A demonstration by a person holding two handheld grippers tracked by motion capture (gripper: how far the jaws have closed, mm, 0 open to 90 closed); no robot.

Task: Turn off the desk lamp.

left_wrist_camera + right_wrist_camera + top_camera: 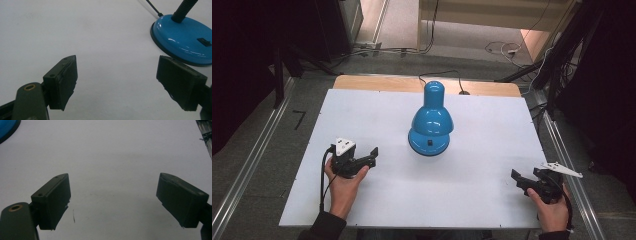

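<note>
A blue desk lamp [431, 120] stands in the middle of the white table [377, 115], its shade bent down over its round base [183, 41]. A black gooseneck [183, 10] rises from that base in the left gripper view. My left gripper [371, 156] rests low at the front left, a short way left of the lamp and pointing toward it. It is open [116, 82], with bare table between the jaws. My right gripper [518, 179] sits near the front right corner, also open [113, 202] and holding nothing.
The lamp's black cord [439, 75] runs off the far edge onto the floor. Metal rails [569, 165] flank the table on both sides. A strip of bare wood [362, 82] shows along the far edge. The rail [206, 135] lies near the right gripper.
</note>
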